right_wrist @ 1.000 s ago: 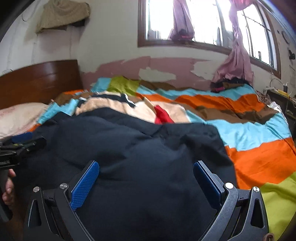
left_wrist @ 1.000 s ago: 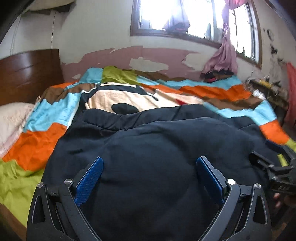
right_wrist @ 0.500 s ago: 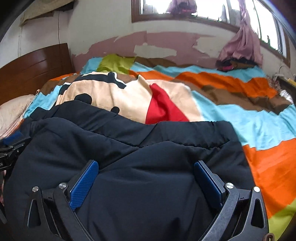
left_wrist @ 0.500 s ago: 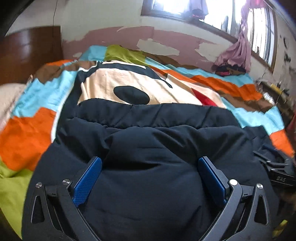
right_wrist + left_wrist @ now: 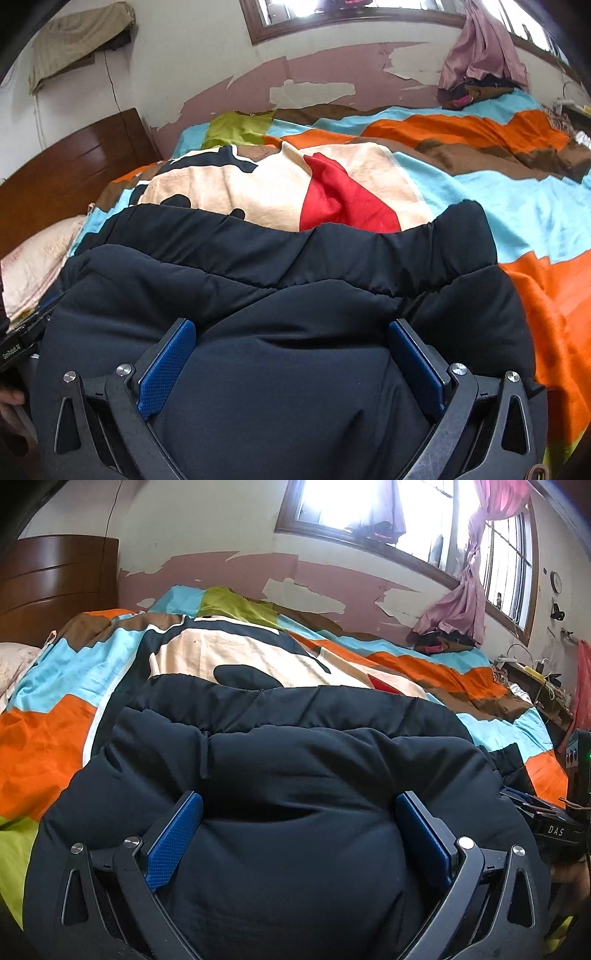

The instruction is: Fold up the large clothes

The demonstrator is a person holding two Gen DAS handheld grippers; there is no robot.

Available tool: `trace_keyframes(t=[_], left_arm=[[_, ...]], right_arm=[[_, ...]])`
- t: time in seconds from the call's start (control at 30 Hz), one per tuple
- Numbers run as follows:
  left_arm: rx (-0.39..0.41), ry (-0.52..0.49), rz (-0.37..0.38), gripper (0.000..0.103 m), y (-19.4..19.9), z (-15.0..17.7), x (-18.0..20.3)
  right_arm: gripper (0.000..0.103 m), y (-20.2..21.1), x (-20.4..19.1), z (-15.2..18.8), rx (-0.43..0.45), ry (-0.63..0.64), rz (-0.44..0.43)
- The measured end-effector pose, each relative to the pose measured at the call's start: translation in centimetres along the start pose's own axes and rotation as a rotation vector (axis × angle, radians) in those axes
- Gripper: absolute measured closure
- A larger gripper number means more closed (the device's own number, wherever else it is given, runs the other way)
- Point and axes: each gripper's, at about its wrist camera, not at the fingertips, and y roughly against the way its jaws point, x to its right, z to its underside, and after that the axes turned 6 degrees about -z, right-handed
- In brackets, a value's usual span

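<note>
A large padded black jacket (image 5: 295, 768) lies folded on the colourful bed; it also fills the lower right wrist view (image 5: 288, 306). My left gripper (image 5: 299, 812) is open, its blue pads (image 5: 173, 842) spread wide over the jacket's near bulge. My right gripper (image 5: 291, 339) is open too, its pads (image 5: 166, 365) wide apart over the near part of the jacket. The right gripper shows at the right edge of the left wrist view (image 5: 546, 823). The left one shows at the left edge of the right wrist view (image 5: 22, 339). Whether either gripper touches the fabric is unclear.
The bedspread (image 5: 48, 738) has orange, blue, green and brown patches and a cream panel (image 5: 266, 188). A wooden headboard (image 5: 55, 587) and a pillow (image 5: 33, 266) are at left. A wall with a window (image 5: 369, 513) is behind. A cluttered side table (image 5: 535, 679) stands at right.
Both cameras have moved forward and tilted down over the jacket, then levelled a little. The jacket's far folded edge now shows more plainly. Both grippers stay open.
</note>
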Motion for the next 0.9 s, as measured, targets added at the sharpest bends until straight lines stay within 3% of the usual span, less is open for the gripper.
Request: trace_keyframes(t=[0.9], left_arm=[[0.007,0.006,0.003,0.001,0.04,0.5,0.15]], right_arm=[[0.0,-0.39,0.87,0.16,-0.002,-0.044,-0.049]])
